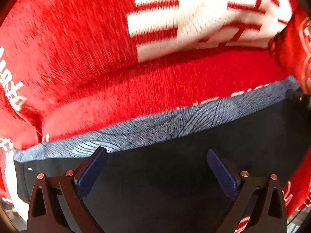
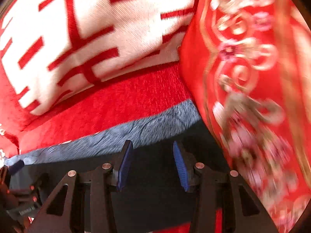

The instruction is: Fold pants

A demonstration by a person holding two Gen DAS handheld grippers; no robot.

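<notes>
Left wrist view: my left gripper [image 1: 157, 171] has fingers spread wide, empty, over the dark pants [image 1: 165, 184] filling the lower frame, grey waistband [image 1: 155, 128] across mid-frame. Right gripper [image 2: 152, 166] fingers narrower, also empty. Risk as I judge it: closing too deep also snags the red blanket [image 1: 77, 48] underneath, or catches just one layer and skews the fold.

Matt dark cloth pants [image 1: 155, 174] with seemingly fuzzy grey waistband [image 1: 155, 124] on red plush bedding [image 1: 77, 48]

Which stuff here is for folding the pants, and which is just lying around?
For the job:
- dark pants with the grey band along their edge
- left gripper, open above the pants
- right gripper, open above the pants

Just lying about:
- red blanket
- white and red patterned cushion
- red flowered cloth
</notes>
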